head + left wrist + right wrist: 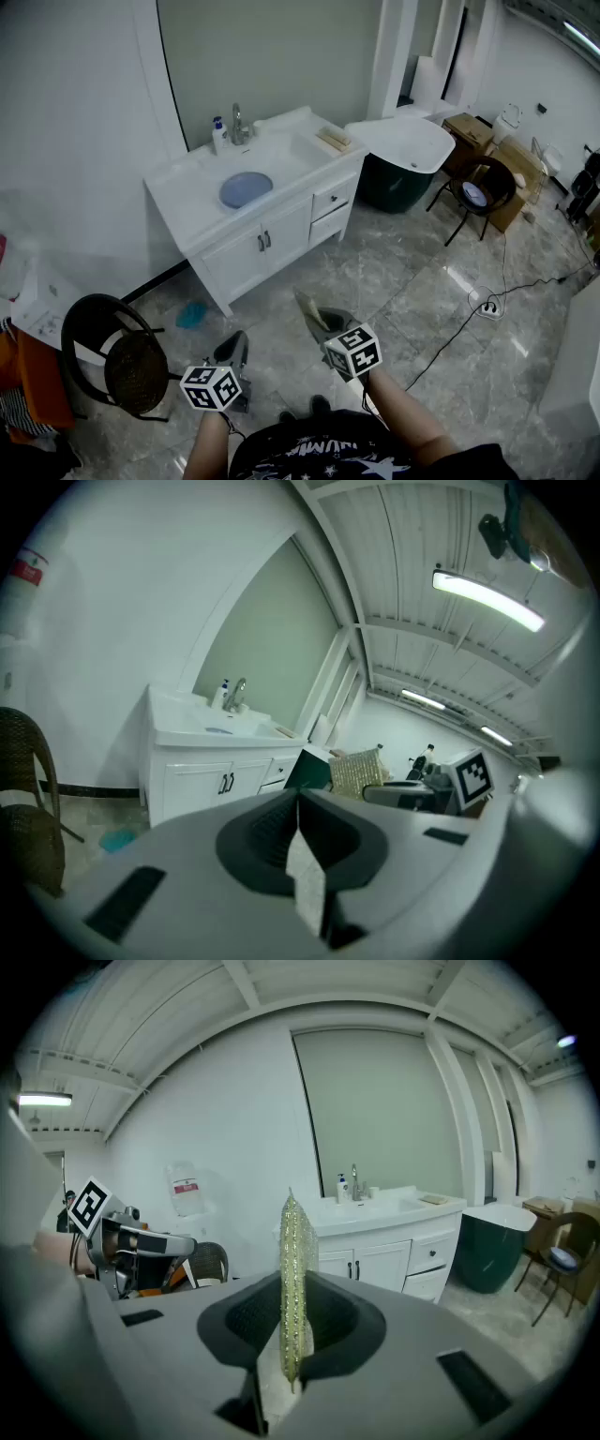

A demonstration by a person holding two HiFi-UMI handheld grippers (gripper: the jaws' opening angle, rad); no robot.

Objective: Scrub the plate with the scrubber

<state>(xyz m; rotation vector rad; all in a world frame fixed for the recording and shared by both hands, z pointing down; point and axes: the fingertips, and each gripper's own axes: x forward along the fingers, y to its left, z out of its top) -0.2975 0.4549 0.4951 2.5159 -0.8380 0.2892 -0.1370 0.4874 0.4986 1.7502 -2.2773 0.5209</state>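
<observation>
Right hand-held gripper (292,1274) is clamping scrubber (298,1232), left hand-held gripper (298,803) is sitting closed; plate (246,188) is showing clearly only in head view.

Two tools show at the bottom centre of the head view, the left tool (240,339) and the right tool (312,314), with one scrubber (292,1279). One desk (187,202) at upper centre has one blue plate (246,188), one tap (238,122), one soap bottle (219,136), two doors and two drawers. There are two chairs, the lower-left chair (136,373) and the upper-right chair (506,183). One teal cloth (192,314) lies on the floor.
</observation>
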